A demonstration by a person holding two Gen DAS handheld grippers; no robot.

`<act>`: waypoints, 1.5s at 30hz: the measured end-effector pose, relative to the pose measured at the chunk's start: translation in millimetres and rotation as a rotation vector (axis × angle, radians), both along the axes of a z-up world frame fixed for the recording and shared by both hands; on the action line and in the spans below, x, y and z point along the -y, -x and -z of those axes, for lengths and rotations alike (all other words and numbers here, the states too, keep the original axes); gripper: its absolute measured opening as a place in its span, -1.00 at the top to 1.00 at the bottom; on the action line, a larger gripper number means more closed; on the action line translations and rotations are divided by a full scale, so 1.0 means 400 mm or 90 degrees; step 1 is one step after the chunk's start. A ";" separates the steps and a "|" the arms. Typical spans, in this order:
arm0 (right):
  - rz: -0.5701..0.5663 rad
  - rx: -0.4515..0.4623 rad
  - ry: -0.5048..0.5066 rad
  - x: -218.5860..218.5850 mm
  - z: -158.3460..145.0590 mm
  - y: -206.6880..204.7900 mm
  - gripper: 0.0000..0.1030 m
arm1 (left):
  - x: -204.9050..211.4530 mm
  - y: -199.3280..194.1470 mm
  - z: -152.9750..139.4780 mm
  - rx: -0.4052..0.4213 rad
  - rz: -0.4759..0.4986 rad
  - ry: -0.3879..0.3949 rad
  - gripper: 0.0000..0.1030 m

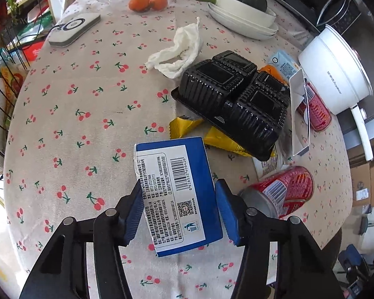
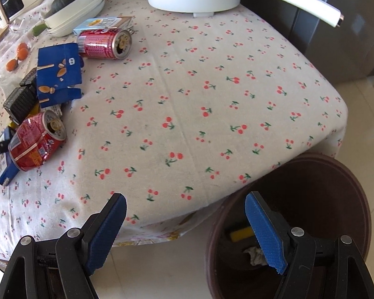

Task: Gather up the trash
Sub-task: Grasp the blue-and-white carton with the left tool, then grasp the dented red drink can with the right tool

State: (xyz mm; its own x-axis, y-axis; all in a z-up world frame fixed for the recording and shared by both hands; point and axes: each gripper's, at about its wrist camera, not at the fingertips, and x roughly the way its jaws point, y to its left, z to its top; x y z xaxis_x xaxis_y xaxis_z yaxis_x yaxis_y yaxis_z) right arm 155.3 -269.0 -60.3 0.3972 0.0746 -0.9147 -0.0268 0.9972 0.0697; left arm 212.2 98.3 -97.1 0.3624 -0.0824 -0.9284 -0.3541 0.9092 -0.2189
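early on: left tongs (image 1: pixel 178 205) clamp a blue carton (image 1: pixel 177 194), right tongs (image 2: pixel 185 231) gape empty over the bin (image 2: pixel 336 174) holding two scraps, cans (image 2: pixel 36 144), black tray (image 1: pixel 233 102), tissue (image 1: pixel 179 47) left on the surface (image 2: pixel 199 104).

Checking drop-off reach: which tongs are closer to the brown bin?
Right. The right tongs hang open at the table's edge, one finger directly over the brown bin. The left tongs are over the table, shut on the blue carton, by the trash pile.

Left tongs (image 1: pixel 178 211) clamped nearly closed; right tongs (image 2: pixel 185 234) spread wide apart.
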 end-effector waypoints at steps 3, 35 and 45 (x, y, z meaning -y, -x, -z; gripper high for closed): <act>-0.017 0.006 -0.007 -0.048 -0.004 -0.008 -0.59 | -0.029 0.036 -0.013 0.004 0.017 0.000 -0.10; -0.222 0.054 0.011 -0.499 0.127 -0.137 -0.62 | -0.153 0.192 -0.080 0.037 0.112 -0.009 -0.11; -0.224 0.029 -0.035 -0.469 0.084 -0.101 0.51 | -0.120 0.198 -0.093 0.046 0.120 0.003 -0.11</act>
